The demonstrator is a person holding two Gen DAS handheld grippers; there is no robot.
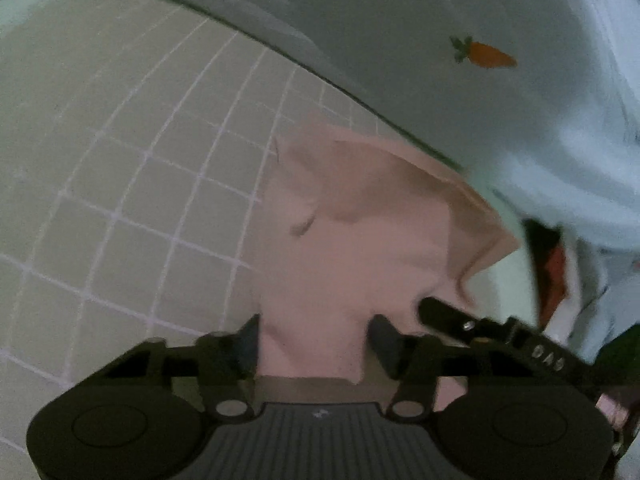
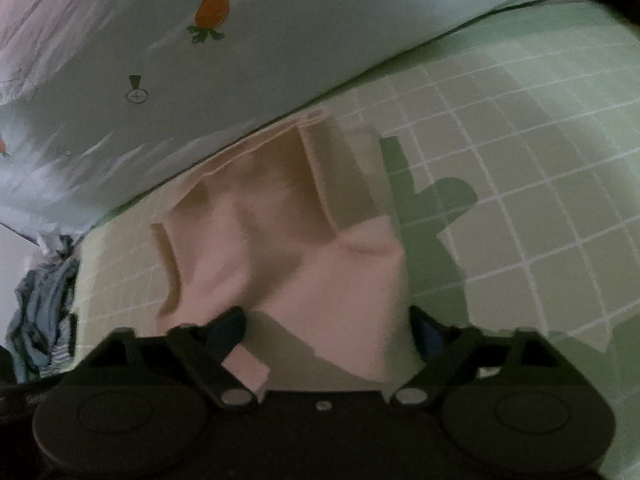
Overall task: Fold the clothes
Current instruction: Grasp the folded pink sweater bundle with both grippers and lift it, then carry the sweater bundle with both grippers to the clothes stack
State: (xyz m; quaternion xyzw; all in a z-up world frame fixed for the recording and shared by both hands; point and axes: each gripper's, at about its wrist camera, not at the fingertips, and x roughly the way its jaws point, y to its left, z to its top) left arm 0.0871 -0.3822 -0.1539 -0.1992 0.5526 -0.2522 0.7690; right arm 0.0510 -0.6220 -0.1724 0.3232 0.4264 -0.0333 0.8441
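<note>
Between both sets of tongs, a pink garment [image 1: 352, 248] is lying on the green grid mat [image 1: 120, 200], rumpled, with folds running away from the fingers.

Left gripper [image 1: 316, 344]: jaws are standing partly open, cloth is sitting in the gap. Can't tell whether the pads are actually pressing on it, since the frame is blurred.

Right gripper [image 2: 328, 332]: jaws are standing fairly wide, with the pink garment [image 2: 288, 248] lying between and ahead of the fingers. Its near edge is running under the right-hand finger, contact unclear. Shadow of the tongs is falling on the green grid mat [image 2: 520, 200] just right of the cloth.

Beyond the fingertips in both views, a pale sheet with carrot print [image 2: 280, 40] is bordering the far edge of the mat; the garment's far edge is reaching it. Left wrist view is also catching the right gripper's finger [image 1: 452, 316] just right of its own fingers. A heap of blue-grey clothes [image 2: 44, 304] is sitting off the mat, far left of the right tongs.
</note>
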